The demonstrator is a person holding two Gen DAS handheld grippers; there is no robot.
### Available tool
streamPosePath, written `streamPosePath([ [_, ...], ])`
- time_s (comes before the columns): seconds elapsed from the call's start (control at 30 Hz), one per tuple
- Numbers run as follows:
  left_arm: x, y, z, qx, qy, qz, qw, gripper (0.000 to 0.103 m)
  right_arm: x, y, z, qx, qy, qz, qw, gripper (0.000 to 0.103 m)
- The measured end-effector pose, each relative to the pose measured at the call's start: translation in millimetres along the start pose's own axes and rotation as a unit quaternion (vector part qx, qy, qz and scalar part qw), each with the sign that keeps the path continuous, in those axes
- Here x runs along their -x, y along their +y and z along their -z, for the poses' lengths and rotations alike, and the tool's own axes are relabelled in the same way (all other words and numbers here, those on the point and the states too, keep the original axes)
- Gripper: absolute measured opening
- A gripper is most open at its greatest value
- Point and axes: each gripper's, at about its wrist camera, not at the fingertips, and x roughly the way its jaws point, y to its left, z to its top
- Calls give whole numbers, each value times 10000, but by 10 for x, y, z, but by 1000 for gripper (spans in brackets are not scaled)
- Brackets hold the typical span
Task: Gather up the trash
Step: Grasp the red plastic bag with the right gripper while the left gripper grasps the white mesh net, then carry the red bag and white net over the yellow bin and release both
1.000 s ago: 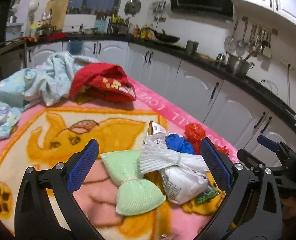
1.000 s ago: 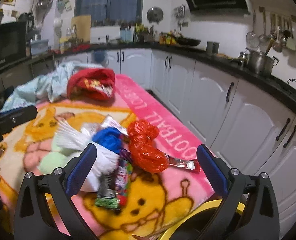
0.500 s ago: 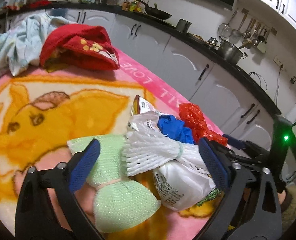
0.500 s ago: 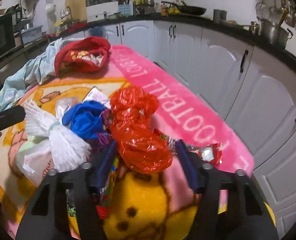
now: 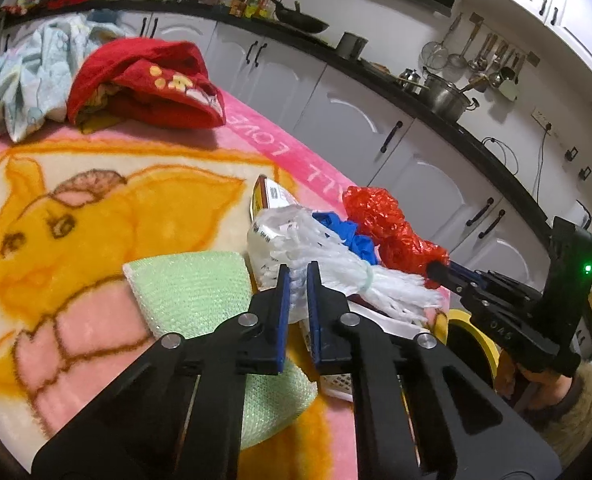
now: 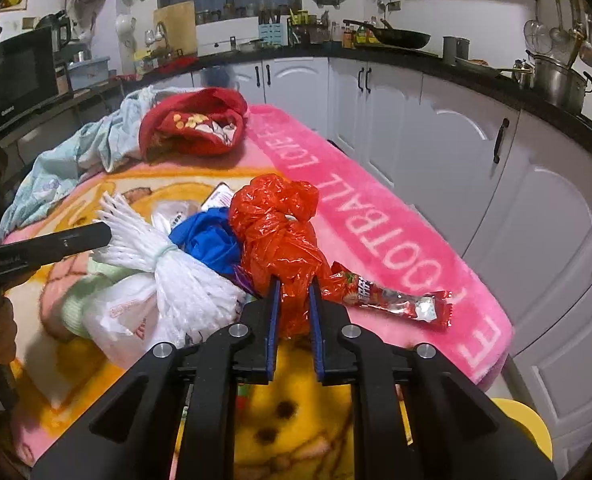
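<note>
Claws first: my right claw (image 6: 292, 312) is clenched on the near tail of the red plastic bag (image 6: 275, 224), pinching crumpled film between the blue pads, and my left claw (image 5: 296, 300) is clenched on the near fringe of the white foam net (image 5: 336, 264). I judge both grips sit at the loose ends because those give thin, soft material that the narrow jaws can bite. Both claws reach forward low over the tabletop (image 6: 376, 208), tilted slightly down, the right one coming in from the near right edge, the left from the near side further left. Beside the net lie the green foam sheet (image 5: 187, 280) and a white plastic bag (image 6: 123, 312); between net and red bag sits a blue bag (image 6: 207, 240). A red snack wrapper (image 6: 392, 300) lies just right of my right claw. A yellow bin (image 6: 520, 428) rim shows below the near right edge, likely where this goes. Farther off, a red cloth (image 6: 195, 124) rests against a pale blue cloth (image 6: 87, 152).
</note>
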Motion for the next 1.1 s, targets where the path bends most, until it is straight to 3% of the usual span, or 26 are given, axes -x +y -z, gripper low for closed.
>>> streamPosePath([
  [0.23, 292, -201, -79, -326, -484, 4, 9983, 3, 258, -52, -42, -149, -299, 23, 9994, 11],
  [0.53, 479, -568, -120, -684, -801, 117, 9944, 3, 680, -145, -33, -284, -565, 93, 9980, 11],
  [1.1, 384, -1351, 53, -1272, -761, 481, 9878, 3, 1453, -576, 405, -717, -799, 627, 9922, 11],
])
